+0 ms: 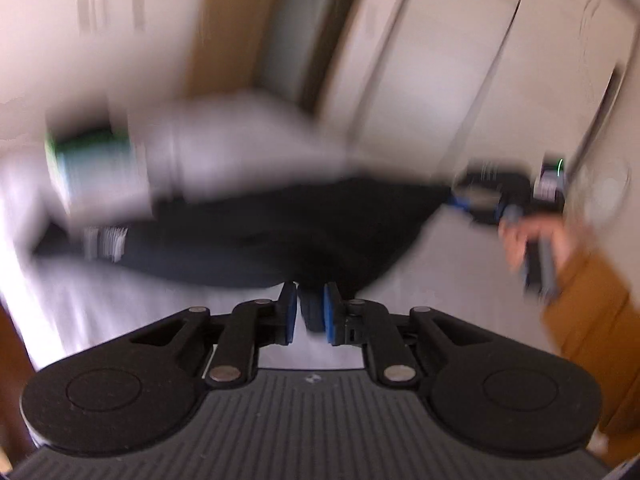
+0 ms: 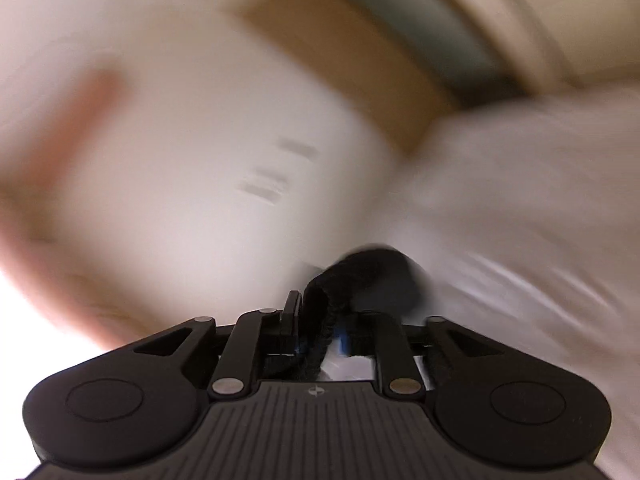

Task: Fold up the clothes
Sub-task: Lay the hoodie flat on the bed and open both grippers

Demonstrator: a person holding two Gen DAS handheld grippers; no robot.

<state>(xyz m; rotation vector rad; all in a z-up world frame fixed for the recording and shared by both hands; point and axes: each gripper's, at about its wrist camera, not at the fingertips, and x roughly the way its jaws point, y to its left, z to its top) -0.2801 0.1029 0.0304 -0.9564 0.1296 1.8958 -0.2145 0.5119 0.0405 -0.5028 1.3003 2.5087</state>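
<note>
A black garment [image 1: 248,236] hangs stretched in the air across the left wrist view, heavily blurred. My left gripper [image 1: 311,308] is shut on its near edge, with black cloth pinched between the blue pads [image 1: 330,312]. At the right of that view my right gripper [image 1: 460,200] grips the garment's far corner, held by a hand [image 1: 532,240] in a mustard sleeve. In the right wrist view my right gripper [image 2: 316,312] is shut on a bunched roll of the black garment [image 2: 360,276], which covers the right finger.
A bed with white sheets [image 1: 120,300] lies below the garment, with a white pillow [image 1: 224,152] and a green-and-white object [image 1: 92,160] behind. White wardrobe doors [image 1: 460,60] and a wooden door frame [image 1: 232,20] stand beyond. Rumpled white bedding [image 2: 520,200] fills the right wrist view's right side.
</note>
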